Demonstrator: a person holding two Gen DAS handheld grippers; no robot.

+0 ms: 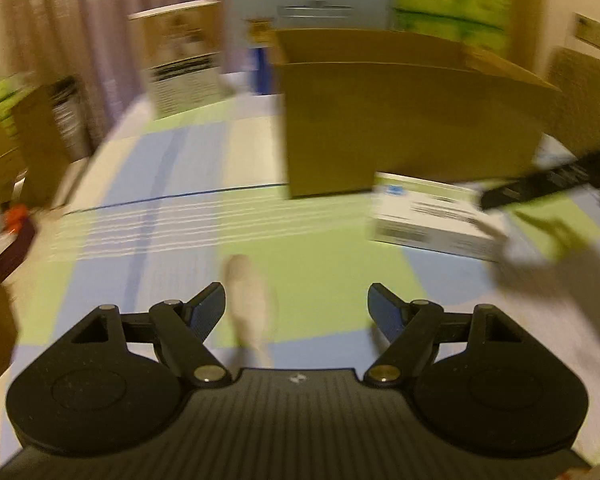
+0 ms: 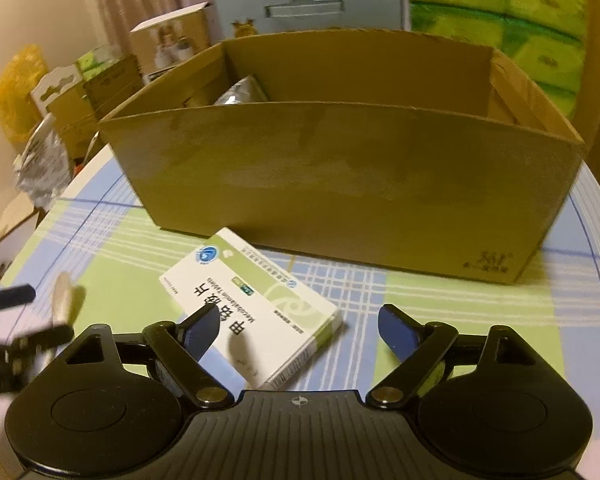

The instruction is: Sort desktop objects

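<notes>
Nearest the right wrist camera, the right gripper [image 2: 298, 328] fills the bottom of the frame with its jaws spread wide and nothing pressed between them; its left finger [image 2: 200, 330] overlaps the near edge of a white and green medicine box [image 2: 256, 312], which lies flat on the checked tablecloth [image 2: 440, 292] at lower centre, angled, with its printed face up. Just behind it, across the middle of the frame, stands an open cardboard box [image 2: 340, 184]; a silver foil packet [image 2: 240, 90] shows over its rim at the inner left. Green tissue packs [image 2: 500, 12] sit at upper right and a pale blue carton [image 2: 308, 0] at top centre. At the left edge, blurred, the left gripper [image 2: 24, 316] has a small pale object [image 2: 62, 298] beside it; what it is cannot be told. In the blurred left wrist view, the left gripper [image 1: 296, 308] stands with jaws apart at the bottom, a pale object [image 1: 248, 300] on the cloth between them, not visibly pinched. The medicine box [image 1: 432, 216] lies at right of centre, before the cardboard box [image 1: 400, 120].
</notes>
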